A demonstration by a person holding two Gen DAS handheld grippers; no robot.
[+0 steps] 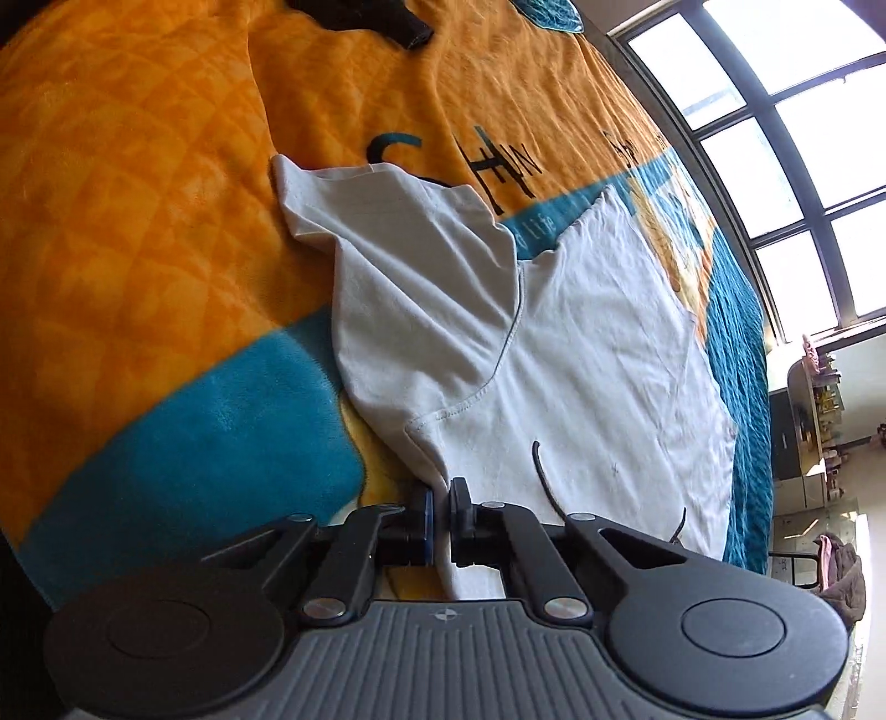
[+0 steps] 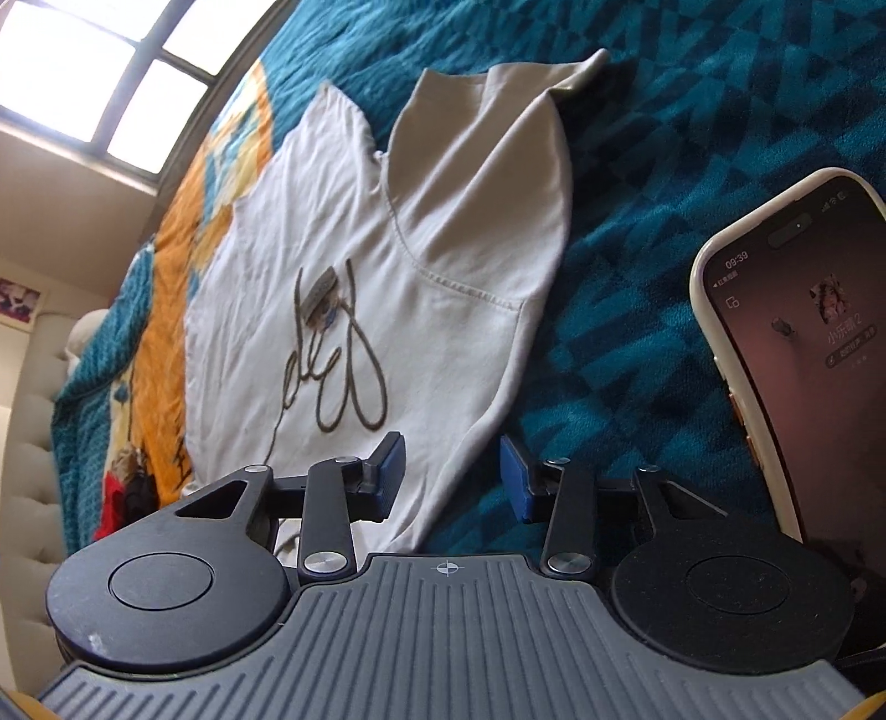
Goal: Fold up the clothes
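Note:
A white T-shirt (image 1: 581, 354) lies spread on an orange and teal blanket (image 1: 138, 221), front up, with a brown looped print (image 2: 343, 382). One sleeve (image 1: 410, 260) is folded in over the body. My left gripper (image 1: 441, 501) is shut on the shirt's near edge, the cloth pinched between its pads. In the right wrist view the same shirt (image 2: 443, 249) lies ahead, and my right gripper (image 2: 449, 476) is open, its jaws standing either side of the shirt's near side edge, just above the blanket (image 2: 664, 138).
A phone (image 2: 803, 343) with a lit screen stands at the right of the right wrist view. A black garment (image 1: 382, 19) lies at the blanket's far edge. Large windows (image 1: 786, 138), a tufted headboard (image 2: 27, 443) and shelves (image 1: 819, 410) border the bed.

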